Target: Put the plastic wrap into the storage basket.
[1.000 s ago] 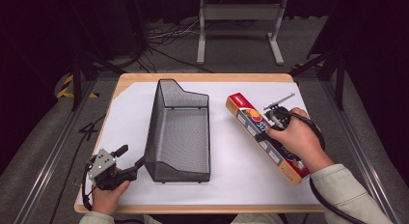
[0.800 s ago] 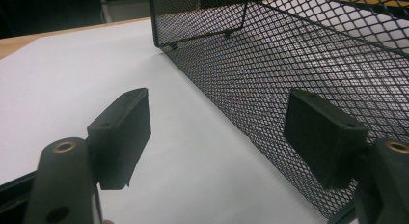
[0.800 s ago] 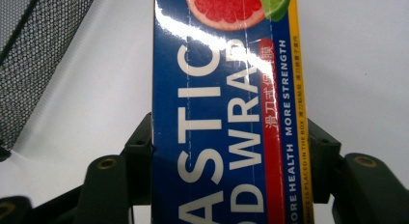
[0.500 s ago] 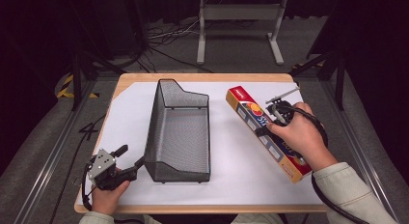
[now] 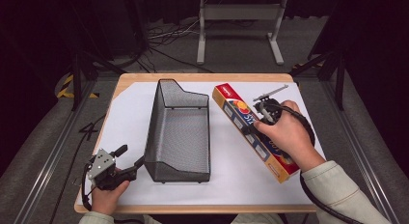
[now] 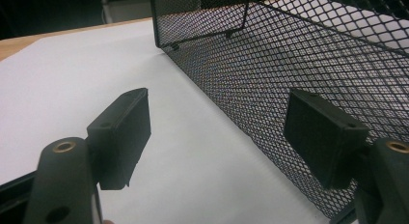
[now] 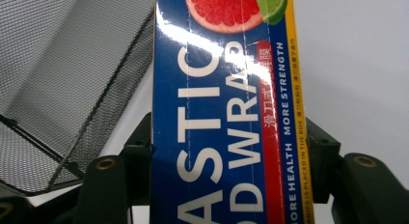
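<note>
A black wire-mesh basket [image 5: 178, 132] stands mid-table, its tall end far from me. To its right lies a long blue, red and orange plastic wrap box [image 5: 237, 114], angled from far left to near right. My right gripper [image 5: 254, 125] straddles the box about a third of the way along. In the right gripper view both jaws press the sides of the box [image 7: 226, 89], so the gripper [image 7: 229, 151] is shut on it. My left gripper [image 5: 129, 161] rests open by the basket's near-left corner. The left gripper view shows its fingers [image 6: 123, 132] wide apart beside the mesh wall [image 6: 299, 55].
A white sheet [image 5: 125, 118] covers the wooden table top. Bare sheet lies left of the basket and right of the box. The basket's mesh [image 7: 62, 79] is close on the left of the held box. A grey metal stand [image 5: 238, 21] and cables are on the floor behind.
The right gripper and the box have shifted a little left and away from me, the box's far end nearing the basket. The left gripper has not moved.
</note>
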### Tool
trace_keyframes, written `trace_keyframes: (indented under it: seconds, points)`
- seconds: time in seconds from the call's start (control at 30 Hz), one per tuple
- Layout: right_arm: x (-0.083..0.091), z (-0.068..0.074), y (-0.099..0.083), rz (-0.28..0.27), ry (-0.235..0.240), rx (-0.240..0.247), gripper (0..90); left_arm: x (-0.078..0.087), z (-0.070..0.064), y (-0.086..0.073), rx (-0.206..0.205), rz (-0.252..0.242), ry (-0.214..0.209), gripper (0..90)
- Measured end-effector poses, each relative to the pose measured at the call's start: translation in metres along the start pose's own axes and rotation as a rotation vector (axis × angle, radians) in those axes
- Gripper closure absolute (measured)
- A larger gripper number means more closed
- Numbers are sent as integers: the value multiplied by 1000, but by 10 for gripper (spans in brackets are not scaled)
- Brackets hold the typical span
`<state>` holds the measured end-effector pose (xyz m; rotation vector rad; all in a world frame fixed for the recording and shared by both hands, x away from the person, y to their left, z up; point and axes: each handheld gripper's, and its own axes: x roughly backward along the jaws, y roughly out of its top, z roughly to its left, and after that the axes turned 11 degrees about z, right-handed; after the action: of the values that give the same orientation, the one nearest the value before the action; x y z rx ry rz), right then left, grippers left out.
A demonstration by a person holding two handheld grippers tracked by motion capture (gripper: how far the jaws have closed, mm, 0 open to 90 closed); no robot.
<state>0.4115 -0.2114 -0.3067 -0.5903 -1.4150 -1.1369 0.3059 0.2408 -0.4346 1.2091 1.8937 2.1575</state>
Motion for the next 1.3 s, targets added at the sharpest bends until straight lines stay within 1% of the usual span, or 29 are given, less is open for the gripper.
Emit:
trace_keyframes:
  seconds: [0.07, 0.17, 0.27, 0.3, 0.47, 0.63, 0.7, 0.73, 0.77, 0.8, 0.83, 0.87, 0.9, 0.97, 1.0, 1.13, 1.17, 1.3]
  points:
    - [0, 9, 3, -3, 5, 18, 399, 0, 0, 0, 1, 1, 0, 256]
    - [-1, 18, 6, -2, 12, 31, 399, 0, 0, 0, 0, 0, -1, 256]
    - [-1, 27, 9, -4, 27, 40, 399, 0, 0, 0, -1, 0, -2, 256]
    - [-1, 27, 9, -4, 27, 40, 399, 0, 0, 0, -1, 0, -2, 256]
    - [-2, 43, 15, -9, 53, 63, 398, 0, 0, 0, -1, -1, -2, 256]
    - [-6, 60, 21, -13, 57, 65, 397, 0, 0, 0, -2, 0, -3, 256]
    - [-7, 62, 22, -17, 55, 62, 397, 0, 1, 0, -2, 0, -3, 256]
    - [-9, 68, 25, -21, 47, 67, 398, 0, 1, 0, -1, -1, -2, 256]
    - [-9, 68, 25, -21, 47, 67, 398, 0, 1, 0, -1, -1, -2, 256]
    - [-9, 73, 28, -20, 46, 69, 397, 0, 1, 0, -1, -1, -3, 256]
    - [-9, 73, 28, -20, 46, 69, 397, 0, 1, 0, -1, -1, -3, 256]
    - [-9, 77, 31, -18, 51, 71, 397, 0, 1, 0, 0, -2, -3, 256]
    - [-9, 77, 31, -18, 51, 71, 397, 0, 1, 0, 0, -2, -3, 256]
    - [-10, 82, 34, -15, 56, 71, 397, 0, 2, -1, 2, -2, -1, 256]
    - [-10, 85, 36, -15, 64, 79, 397, 0, 2, -1, 3, -3, 0, 256]
    - [-12, 94, 40, -16, 90, 73, 396, -1, 2, -1, 3, 2, -1, 256]
    - [-13, 97, 41, -19, 85, 86, 396, 0, 2, -1, 3, 1, -1, 256]
    - [-16, 105, 44, -10, 80, 97, 396, 0, 2, -1, 4, 1, 0, 256]
